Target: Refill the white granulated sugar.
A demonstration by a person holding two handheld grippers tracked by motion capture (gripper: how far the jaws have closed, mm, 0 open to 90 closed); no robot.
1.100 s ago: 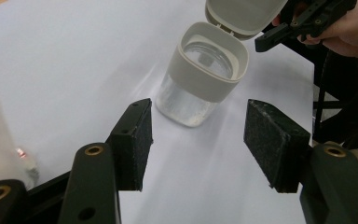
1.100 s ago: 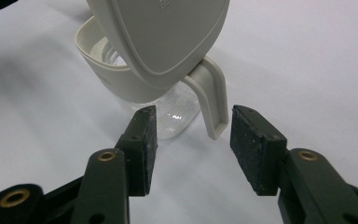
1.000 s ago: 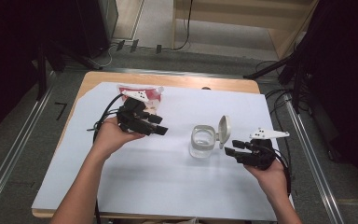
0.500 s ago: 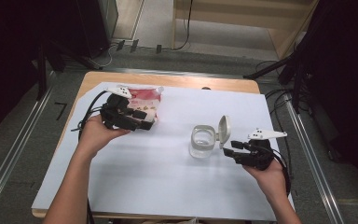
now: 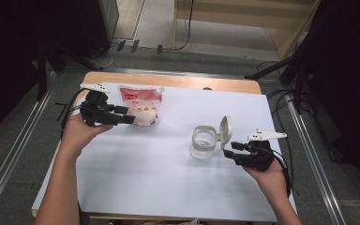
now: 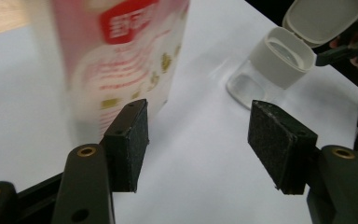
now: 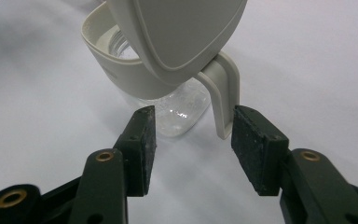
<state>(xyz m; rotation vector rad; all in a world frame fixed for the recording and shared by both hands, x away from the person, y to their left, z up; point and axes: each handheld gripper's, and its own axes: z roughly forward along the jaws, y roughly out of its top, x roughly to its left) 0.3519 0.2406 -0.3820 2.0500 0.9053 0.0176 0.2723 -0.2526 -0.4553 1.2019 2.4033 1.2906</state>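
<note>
A red and white pouch (image 5: 140, 107) stands at the back left of the white sheet; in the left gripper view the pouch (image 6: 121, 56) is blurred and close. My left gripper (image 5: 127, 115) sits at its left side, jaws open (image 6: 198, 140) with nothing between them, the left pad near the pouch's lower corner. A clear jar (image 5: 202, 143) with a cream collar and flipped-up lid (image 5: 225, 131) stands right of centre. My right gripper (image 5: 228, 150) is just right of it, open (image 7: 193, 140), with the lid's hinge strap (image 7: 223, 98) right ahead of the gap, untouched.
A white sheet (image 5: 168, 187) covers most of the wooden table (image 5: 178, 82). Grey floor with metal rails (image 5: 18, 154) runs along both sides, and cables trail from each gripper. Dark stands and furniture lie beyond the far edge.
My left hand has moved left, away from the jar, and its gripper now sits at the pouch's left side, no longer in front of it. The right hand and the jar have not moved.
</note>
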